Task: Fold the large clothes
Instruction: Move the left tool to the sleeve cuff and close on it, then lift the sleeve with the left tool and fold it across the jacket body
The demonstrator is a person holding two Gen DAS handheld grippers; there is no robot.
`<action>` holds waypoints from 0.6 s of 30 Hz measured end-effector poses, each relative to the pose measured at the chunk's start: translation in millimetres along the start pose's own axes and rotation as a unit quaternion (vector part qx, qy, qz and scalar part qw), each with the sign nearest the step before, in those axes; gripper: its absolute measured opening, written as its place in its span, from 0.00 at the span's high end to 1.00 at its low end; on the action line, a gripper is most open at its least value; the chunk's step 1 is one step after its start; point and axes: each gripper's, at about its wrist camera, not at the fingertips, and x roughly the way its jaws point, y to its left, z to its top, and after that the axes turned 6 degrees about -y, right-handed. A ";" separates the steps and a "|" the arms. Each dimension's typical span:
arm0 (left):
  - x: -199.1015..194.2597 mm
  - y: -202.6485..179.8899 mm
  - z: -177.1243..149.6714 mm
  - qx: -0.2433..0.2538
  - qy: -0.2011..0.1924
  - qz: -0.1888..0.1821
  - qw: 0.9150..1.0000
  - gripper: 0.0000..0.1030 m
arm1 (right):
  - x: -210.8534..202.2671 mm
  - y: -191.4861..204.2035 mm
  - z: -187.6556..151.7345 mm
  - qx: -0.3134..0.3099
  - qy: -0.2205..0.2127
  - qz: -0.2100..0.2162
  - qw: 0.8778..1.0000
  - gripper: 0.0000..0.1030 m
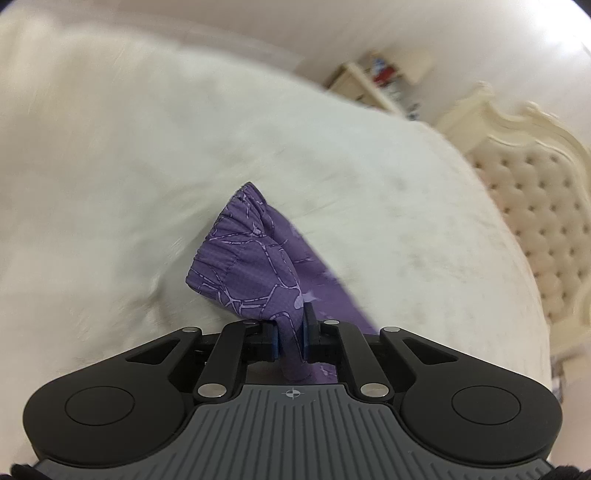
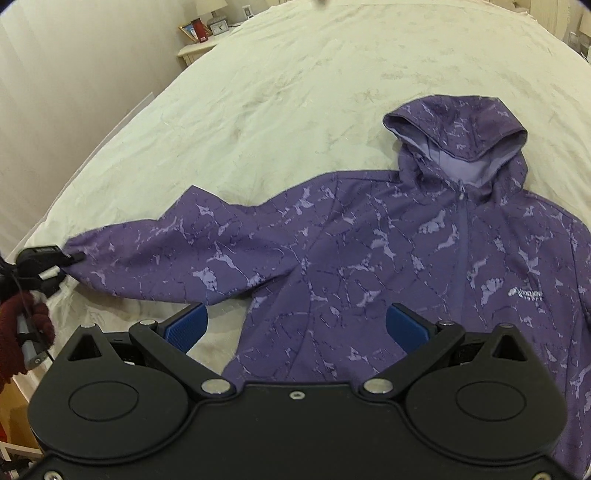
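Currently the purple marble-print hooded jacket (image 2: 369, 258) lies front-up on the cream quilted bedspread (image 2: 295, 92); left gripper (image 1: 290, 332) pinches its elastic sleeve cuff (image 1: 236, 243), right gripper (image 2: 295, 325) hovers spread wide — the thin bite could slip if tugged, dropping the sleeve

You're in a home bedroom: bed (image 2: 295, 92) with cream duvet, tufted headboard (image 1: 532, 206), nightstand (image 2: 199, 48) with lamp (image 2: 212, 9) and clock (image 2: 220, 26).

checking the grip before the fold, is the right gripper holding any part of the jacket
No, the right gripper has its jaws spread wide open above the purple jacket, with no fabric between them.
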 end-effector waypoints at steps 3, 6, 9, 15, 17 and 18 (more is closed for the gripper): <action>-25.1 -34.6 2.7 0.037 -0.026 -0.034 0.998 0.90 | -2.5 -9.3 -6.7 0.005 0.003 -0.002 1.000 0.01; -53.2 -86.0 0.9 0.098 -0.052 -0.078 0.991 0.91 | -6.4 -22.1 -13.5 0.013 0.006 -0.004 1.000 0.01; -77.2 -139.7 -7.9 0.143 -0.070 -0.131 0.979 0.90 | -12.5 -39.3 -19.1 0.026 0.004 -0.002 1.000 0.01; -110.4 -257.3 -59.5 0.218 -0.085 -0.239 0.943 0.90 | -28.7 -85.2 -30.6 0.054 -0.002 0.001 0.999 0.01; -107.1 -286.4 -82.9 0.234 -0.074 -0.268 0.931 0.90 | -36.7 -105.6 -33.7 0.065 -0.006 -0.002 0.998 0.01; -105.4 -301.5 -97.6 0.241 -0.066 -0.282 0.926 0.90 | -40.6 -114.1 -35.6 0.068 -0.008 -0.004 0.998 0.01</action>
